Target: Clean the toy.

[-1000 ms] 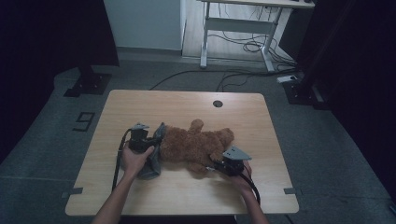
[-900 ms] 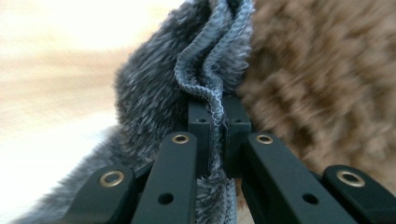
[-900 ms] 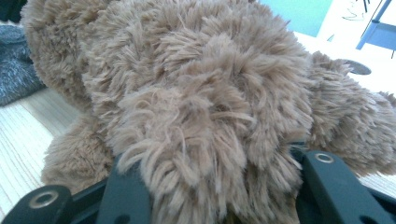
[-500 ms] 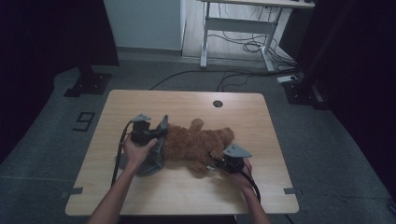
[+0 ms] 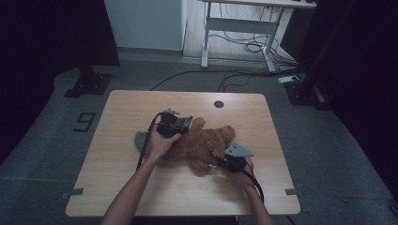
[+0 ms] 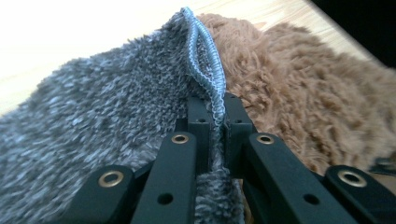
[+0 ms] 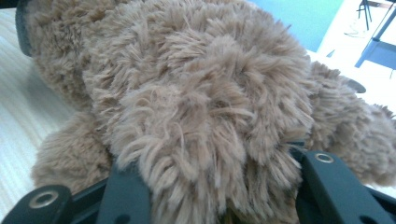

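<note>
A brown teddy bear [image 5: 202,143] lies on its side in the middle of the wooden table [image 5: 117,164]. My left gripper [image 5: 174,124] is at the bear's left end, shut on the blue-stitched hem of a grey fuzzy cloth [image 5: 141,139] that trails down to the left. In the left gripper view, that gripper [image 6: 217,114] pinches the cloth [image 6: 107,107] right against the bear [image 6: 303,93]. My right gripper [image 5: 230,161] sits at the bear's lower right. In the right gripper view a thick furry limb [image 7: 201,116] fills the gap between its wide-set jaws, with the fingertips buried in fur.
A round cable hole [image 5: 218,104] sits near the table's far edge. Tape marks [image 5: 72,192] lie at the front corners. A metal-framed desk [image 5: 244,28] and loose cables stand on the floor beyond. A black cable runs from the left gripper along the forearm.
My left gripper has moved away from the person and to the right, dragging the grey cloth up against the bear. The right gripper has stayed on the bear's lower right.
</note>
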